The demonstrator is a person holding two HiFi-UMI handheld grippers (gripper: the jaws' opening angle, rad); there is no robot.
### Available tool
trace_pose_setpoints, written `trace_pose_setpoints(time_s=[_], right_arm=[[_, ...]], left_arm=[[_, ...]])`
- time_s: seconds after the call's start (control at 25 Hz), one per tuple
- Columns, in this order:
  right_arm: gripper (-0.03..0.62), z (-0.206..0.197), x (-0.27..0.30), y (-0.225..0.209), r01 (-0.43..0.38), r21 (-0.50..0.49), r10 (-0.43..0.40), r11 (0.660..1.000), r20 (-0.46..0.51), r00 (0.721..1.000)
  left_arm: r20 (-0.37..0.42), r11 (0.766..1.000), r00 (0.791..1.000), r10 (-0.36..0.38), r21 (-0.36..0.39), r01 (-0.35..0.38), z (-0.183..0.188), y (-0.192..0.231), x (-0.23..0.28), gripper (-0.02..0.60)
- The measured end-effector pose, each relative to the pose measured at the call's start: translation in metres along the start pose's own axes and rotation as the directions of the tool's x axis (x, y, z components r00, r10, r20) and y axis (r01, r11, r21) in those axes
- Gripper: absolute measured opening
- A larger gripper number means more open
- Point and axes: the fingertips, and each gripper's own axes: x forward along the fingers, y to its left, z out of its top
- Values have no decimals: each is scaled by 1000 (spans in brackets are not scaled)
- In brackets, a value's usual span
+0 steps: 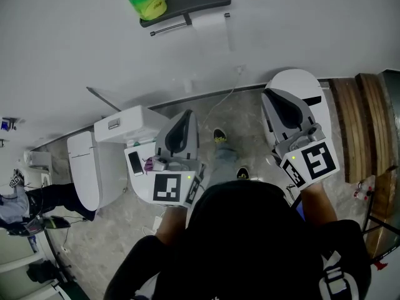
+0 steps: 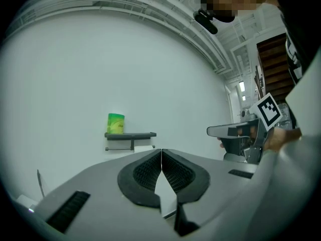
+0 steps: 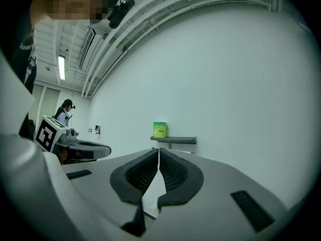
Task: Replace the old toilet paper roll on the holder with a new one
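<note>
Left tool (image 1: 187, 114) and right tool (image 1: 267, 93) — both pressed together, empty — face the green roll (image 1: 147, 0) atop the holder (image 1: 194, 2).

The spare roll (image 1: 147, 0) is in shiny green plastic wrap, the shelf (image 1: 194, 2) looks like matt dark plastic, soft white paper (image 1: 212, 27) hangs off a thin metal bar (image 1: 169, 29), the wall (image 1: 300, 24) is smooth matt white, the floor (image 1: 244, 114) is glossy marbled stone, and the planks (image 1: 353, 124) are rough brown wood.

Illumination is even, cool and diffuse across the white wall (image 1: 94, 42). In the right gripper view a ceiling lamp (image 3: 61, 67) glows brightly. Both gripper views bow strongly, with black vignetted corners. The left gripper (image 2: 161, 151) foreground appears slightly soft, possibly defocused.
</note>
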Motion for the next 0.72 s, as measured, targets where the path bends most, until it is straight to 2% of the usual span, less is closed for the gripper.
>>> trace_pose_setpoints(time_s=[0.44, 0.72], right_arm=[[20, -13, 99, -40, -24, -13, 23, 1000, -54, 998], [20, -22, 159, -68, -1, 4, 1, 1000, -89, 996]], left_arm=[[-37, 1000, 999, 9, -13, -10, -6, 67, 86, 23], [-47, 1000, 999, -13, -12, 13, -2, 110, 142, 23]])
